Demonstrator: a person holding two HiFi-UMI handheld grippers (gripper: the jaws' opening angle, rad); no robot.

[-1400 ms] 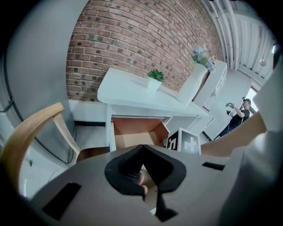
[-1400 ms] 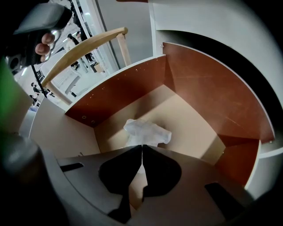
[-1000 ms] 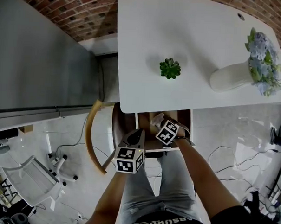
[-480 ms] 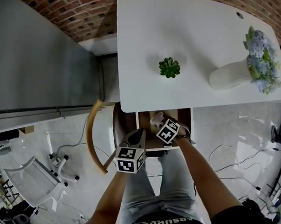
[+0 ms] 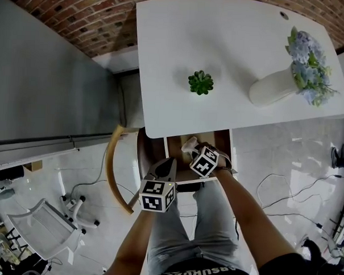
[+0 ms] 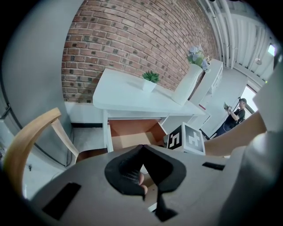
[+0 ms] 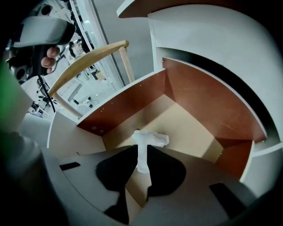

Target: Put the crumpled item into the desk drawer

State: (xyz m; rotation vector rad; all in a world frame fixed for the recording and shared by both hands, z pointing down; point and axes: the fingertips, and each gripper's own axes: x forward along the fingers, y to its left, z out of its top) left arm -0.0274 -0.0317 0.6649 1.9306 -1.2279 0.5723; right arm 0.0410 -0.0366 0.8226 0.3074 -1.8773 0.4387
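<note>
We hold the right gripper inside the open desk drawer, and its jaws are clamped together on the white crumpled item. A thin twisted strip of the item is pinched between the pads, and a bunched head sticks out past the tips. The item hangs over the drawer's tan floor, nearer the left wall than the right; we cannot tell whether it touches the floor. From the head view the drawer is pulled out from under the near edge of the white tabletop. The right gripper reaches into it from the front, and the crumpled item shows close to the tabletop's near edge. Our left gripper is held just beside the drawer's front left corner, outside it and above our lap. Its own view shows the left gripper with its jaws closed tip to tip and nothing gripped between them, pointing toward the drawer. On the tabletop a small potted succulent stands about midway between the left and right edges. A white vase of pale blue flowers stands near the right edge. A curved wooden chair sits on the floor to the left of the drawer.
</note>
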